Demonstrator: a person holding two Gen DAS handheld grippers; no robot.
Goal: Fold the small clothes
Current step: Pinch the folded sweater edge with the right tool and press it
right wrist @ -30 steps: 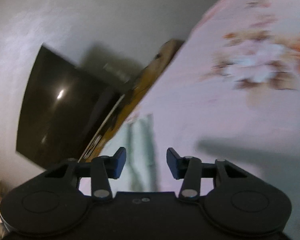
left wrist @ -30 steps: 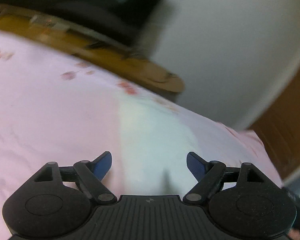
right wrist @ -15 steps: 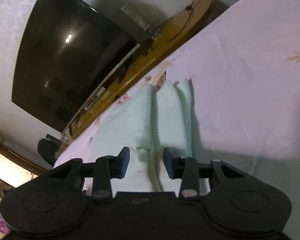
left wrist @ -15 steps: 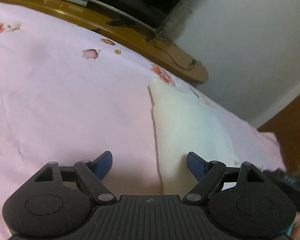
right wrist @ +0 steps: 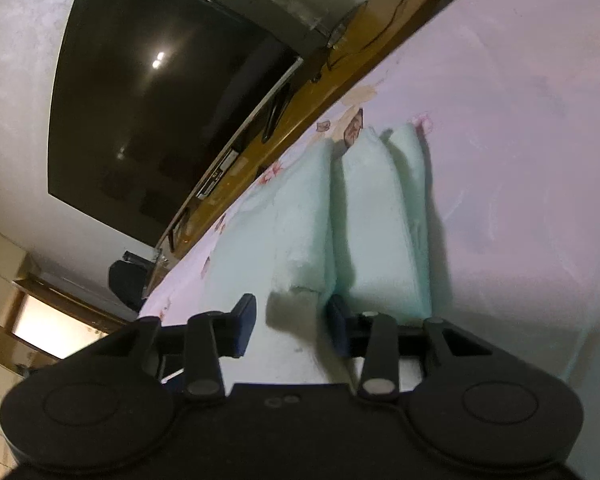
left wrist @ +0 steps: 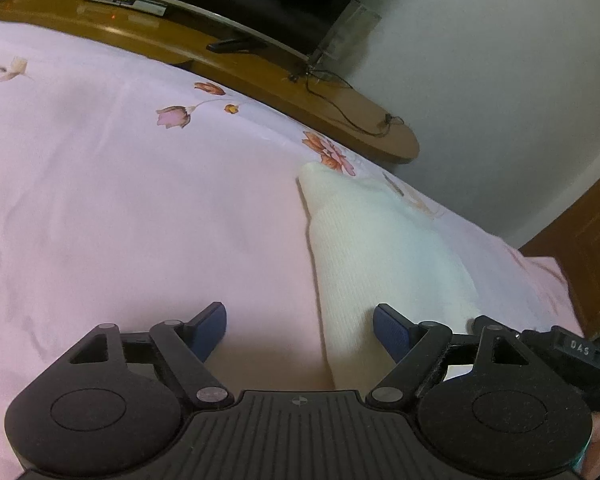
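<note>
Pale mint knit garment (right wrist: 364, 216) lying on the pink floral bedsheet (left wrist: 120, 200), near the bed's far edge below the wooden TV bench (left wrist: 260, 76). In the right wrist view it is partly folded into 3 lengthwise panels, its long axis running away from the camera toward the bench. Right gripper (right wrist: 292, 320): fingers about half apart, nothing pinched; the near end of the middle fold sits just ahead of the gap, with the right-hand finger (right wrist: 338, 330) close to or under the cloth edge. Left gripper (left wrist: 300, 330): fingers wide apart and empty; the garment's left edge passes between them, with most of the cloth to the right of centre. Both grippers face the garment's near short end. The right appears nearer a graspable edge, so a lengthwise fold toward the far end would likely start there.
</note>
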